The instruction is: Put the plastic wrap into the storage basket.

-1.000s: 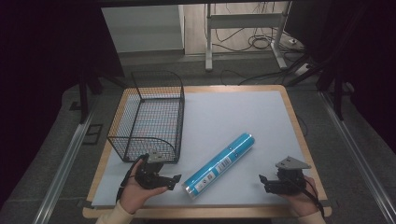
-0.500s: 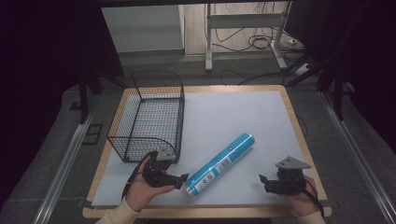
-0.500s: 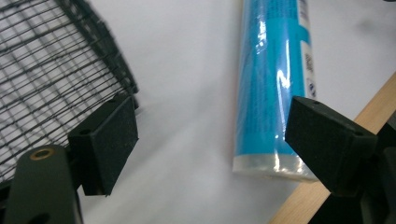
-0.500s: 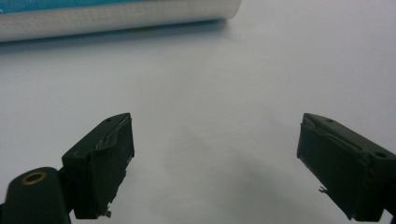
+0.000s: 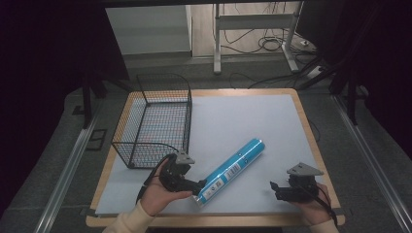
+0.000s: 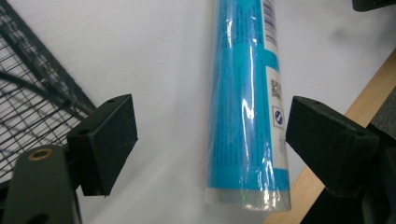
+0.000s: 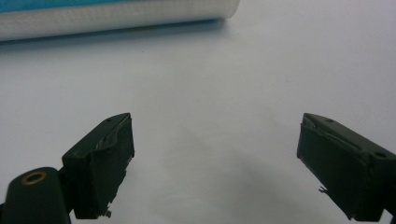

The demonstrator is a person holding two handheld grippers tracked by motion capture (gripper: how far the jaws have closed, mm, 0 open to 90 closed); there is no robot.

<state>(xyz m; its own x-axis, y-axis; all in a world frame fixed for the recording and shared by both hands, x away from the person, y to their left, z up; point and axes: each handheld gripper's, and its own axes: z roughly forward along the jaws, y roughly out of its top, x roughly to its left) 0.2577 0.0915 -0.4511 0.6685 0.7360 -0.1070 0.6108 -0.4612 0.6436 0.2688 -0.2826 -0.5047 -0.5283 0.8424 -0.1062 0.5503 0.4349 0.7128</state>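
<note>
A long blue tube [image 5: 234, 167] with a white label lies slanted on the white mat, its near end low and left of centre. My left gripper [image 5: 198, 187] is right at that near end. In the left gripper view the tube [image 6: 247, 93] lies between the wide-apart jaws with neither pad touching it, and the left gripper [image 6: 210, 140] is open, its jaws having just opened slightly more. My right gripper [image 5: 275, 189] rests open over bare mat near the front right. In the right gripper view the right gripper [image 7: 215, 163] holds nothing, and the tube [image 7: 116, 16] lies across the top.
A black wire basket [image 5: 163, 76] stands on the left half of the mat [image 5: 243, 116], close behind my left hand. The wooden table edge [image 5: 214, 221] runs along the front. Desk legs and cables lie on the floor beyond the table.
My left gripper has moved right, from the basket's front toward the tube's near end, and now straddles it. The right gripper has stayed put.
</note>
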